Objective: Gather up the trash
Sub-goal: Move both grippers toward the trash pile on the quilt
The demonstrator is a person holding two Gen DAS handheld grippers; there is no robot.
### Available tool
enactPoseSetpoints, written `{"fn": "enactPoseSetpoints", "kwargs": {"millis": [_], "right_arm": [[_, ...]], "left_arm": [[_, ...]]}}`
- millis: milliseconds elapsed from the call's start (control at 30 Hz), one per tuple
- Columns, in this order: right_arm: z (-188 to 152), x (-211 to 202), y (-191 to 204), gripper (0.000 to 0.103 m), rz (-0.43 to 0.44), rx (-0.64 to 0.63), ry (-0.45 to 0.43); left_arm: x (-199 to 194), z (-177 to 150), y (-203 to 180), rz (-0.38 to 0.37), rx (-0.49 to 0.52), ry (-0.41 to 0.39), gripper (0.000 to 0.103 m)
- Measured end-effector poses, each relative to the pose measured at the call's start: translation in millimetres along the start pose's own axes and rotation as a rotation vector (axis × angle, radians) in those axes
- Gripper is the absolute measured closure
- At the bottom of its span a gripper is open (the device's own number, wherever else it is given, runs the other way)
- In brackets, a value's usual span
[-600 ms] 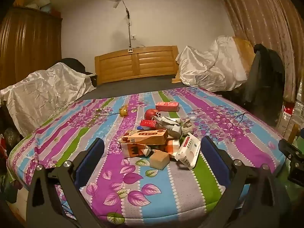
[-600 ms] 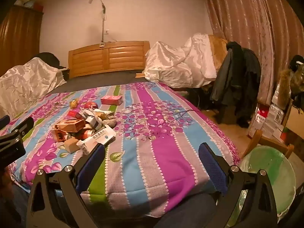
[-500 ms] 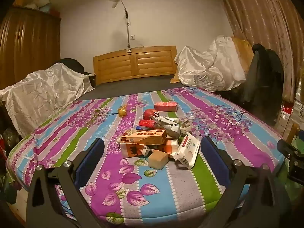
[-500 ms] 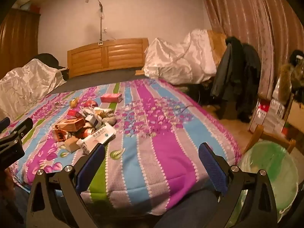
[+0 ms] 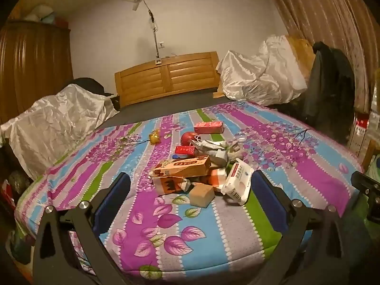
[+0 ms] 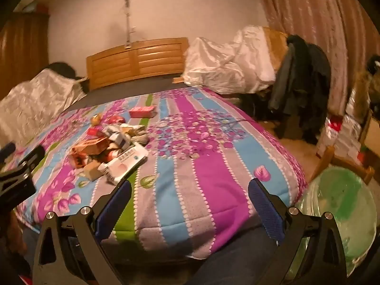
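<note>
A heap of trash lies on the striped floral bedspread: an orange carton, a white wipes pack, a brown cube, a red box, a red round thing. My left gripper is open just short of the heap, nothing between its blue pads. In the right wrist view the heap sits far left. My right gripper is open over the bed's near edge, empty. A bin lined with a green bag stands at lower right.
A wooden headboard backs the bed. Cloth-covered furniture flanks the left, and another covered pile the right. Dark coats on a chair and boxes crowd the floor right of the bed. The left gripper's body shows at the left edge.
The right wrist view has swung: the bin and bed edge sit closer and larger, the heap has slid further left. The left view has barely shifted.
</note>
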State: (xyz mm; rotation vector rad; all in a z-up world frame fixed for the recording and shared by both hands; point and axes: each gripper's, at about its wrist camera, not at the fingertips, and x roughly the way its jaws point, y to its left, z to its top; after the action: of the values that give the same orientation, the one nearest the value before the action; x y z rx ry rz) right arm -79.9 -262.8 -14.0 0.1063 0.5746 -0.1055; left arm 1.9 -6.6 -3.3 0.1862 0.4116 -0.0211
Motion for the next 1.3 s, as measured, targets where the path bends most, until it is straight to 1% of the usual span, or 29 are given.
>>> {"fn": "enactPoseSetpoints", "kwargs": {"millis": [100,167,500,733,1033,1133,1167,1200,1233,1300], "right_arm": [[-0.1,-3.3,13.6,0.005,0.002,-0.079,-0.006],[0.1,-3.4,18.1,0.005,-0.005,-0.102,-0.002],[-1.3,4.5,12.6,0.005,-0.018,-0.081,0.031],[-3.4,8.4,14.7,0.005,-0.02,-0.1,0.046],[2.6,14.1,18.0,0.005,-0.024,-0.126,0.053],[10.1,15.1,17.1,0.005,-0.017,-0.112,0.049],[13.1,15.5,17.2,0.005,-0.016,-0.111,0.048],[17.0,15.8,17.2,0.005,-0.017,-0.109,0.046],[19.8,15.7,17.1,0.005,-0.015,-0.105,0.043],[28.1,14.7,17.0,0.005,-0.008,-0.095,0.035]], "left_arm": [[-0.6,0.0,0.6,0.016,0.005,-0.005,0.005],[0.8,0.3,1.5,0.022,0.004,-0.001,0.005],[6.2,-1.7,7.2,0.05,-0.02,0.029,0.005],[8.2,-2.5,6.4,0.056,-0.015,0.032,0.005],[15.1,-1.6,7.8,0.08,-0.009,0.063,0.005],[23.1,4.8,11.4,0.079,-0.002,0.109,0.005],[28.9,9.1,13.4,0.08,0.006,0.149,0.005],[32.4,12.2,14.8,0.079,0.007,0.171,0.005],[36.1,15.2,17.3,0.077,0.002,0.198,0.005],[42.5,23.7,26.4,0.064,-0.04,0.251,0.005]]}}
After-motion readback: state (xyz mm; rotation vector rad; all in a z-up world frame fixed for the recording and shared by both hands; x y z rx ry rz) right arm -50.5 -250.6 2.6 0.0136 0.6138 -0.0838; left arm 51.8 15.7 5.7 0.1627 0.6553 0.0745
